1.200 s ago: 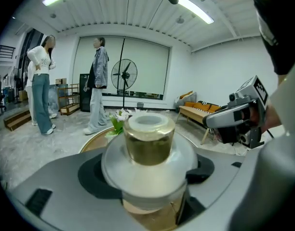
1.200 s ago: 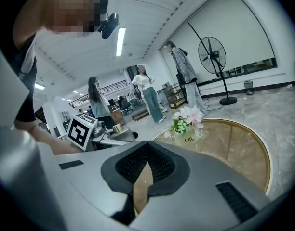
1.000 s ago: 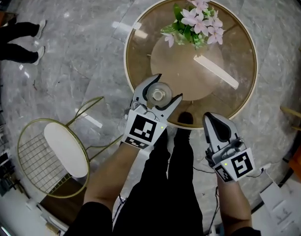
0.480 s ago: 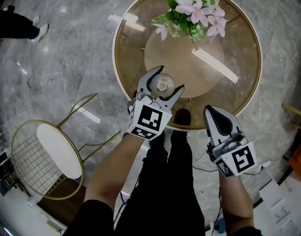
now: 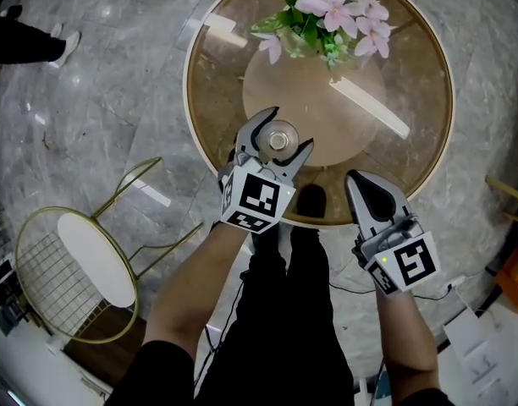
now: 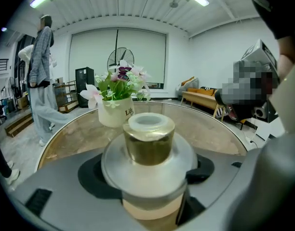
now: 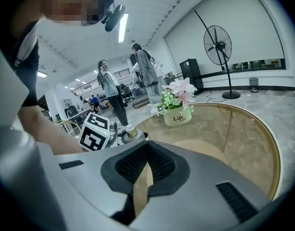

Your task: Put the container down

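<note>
- Head view: the container (image 5: 278, 139), a clear jar with a gold neck and a pale cap, stands upright over the table (image 5: 411, 83), near its 7 o'clock rim. Whether its base touches the glass cannot be told.
- The left gripper (image 5: 291, 127) has its jaws part-way apart and clamped on the container's body from both sides.
- Left gripper view: the container (image 6: 148, 148) fills the middle between the two grey jaws, neck up. Its base is hidden behind them.
- The right gripper (image 5: 356, 186) is at 4 o'clock from the container, well apart from it, with its tip over the table's 5 o'clock rim.
- Right gripper view: the jaws are pressed together, leaving only a thin slit with nothing in it.
- Pink flowers (image 5: 331, 11) stand at the table's 12 o'clock in a white pot (image 6: 113, 115), well apart from the container.
- A wire chair (image 5: 90, 256) stands on the marble floor (image 5: 115, 100) at 8 o'clock from the left gripper.
- A fan (image 6: 119, 59) stands beyond the pot at 12 o'clock in the left gripper view, and a person (image 6: 41, 71) stands at 9 o'clock.
</note>
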Demonstrator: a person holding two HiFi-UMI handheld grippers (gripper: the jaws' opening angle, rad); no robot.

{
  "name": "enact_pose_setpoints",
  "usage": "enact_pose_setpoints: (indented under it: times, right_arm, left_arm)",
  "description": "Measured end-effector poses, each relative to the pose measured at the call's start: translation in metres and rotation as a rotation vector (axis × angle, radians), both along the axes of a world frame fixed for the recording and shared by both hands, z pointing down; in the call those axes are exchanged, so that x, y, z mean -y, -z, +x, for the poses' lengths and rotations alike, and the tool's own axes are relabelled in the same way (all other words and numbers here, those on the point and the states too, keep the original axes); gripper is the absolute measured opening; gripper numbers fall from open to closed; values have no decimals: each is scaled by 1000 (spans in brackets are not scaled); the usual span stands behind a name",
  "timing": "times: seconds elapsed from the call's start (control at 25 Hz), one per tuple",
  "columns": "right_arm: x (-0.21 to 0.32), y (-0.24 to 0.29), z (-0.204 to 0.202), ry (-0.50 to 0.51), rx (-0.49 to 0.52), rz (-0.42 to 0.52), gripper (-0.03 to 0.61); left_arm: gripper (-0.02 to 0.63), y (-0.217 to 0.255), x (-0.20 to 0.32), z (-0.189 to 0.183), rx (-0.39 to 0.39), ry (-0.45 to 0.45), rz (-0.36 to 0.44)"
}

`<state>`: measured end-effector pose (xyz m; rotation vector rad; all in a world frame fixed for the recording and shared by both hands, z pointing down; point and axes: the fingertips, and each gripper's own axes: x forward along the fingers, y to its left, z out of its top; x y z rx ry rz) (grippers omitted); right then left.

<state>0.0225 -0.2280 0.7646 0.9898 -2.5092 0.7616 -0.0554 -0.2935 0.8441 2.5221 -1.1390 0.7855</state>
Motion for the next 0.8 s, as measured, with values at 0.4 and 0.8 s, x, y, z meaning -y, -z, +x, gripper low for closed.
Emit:
enact_pose_setpoints:
  times: [0.4, 0.8]
  right_arm:
    - [2, 3, 3, -8, -23, -9, 14]
    - [-4, 56, -7, -49, -23, 25, 14]
  left_arm:
    - [353, -3, 2, 3, 10, -1, 16]
    - [353, 44, -13, -14, 8, 2, 32]
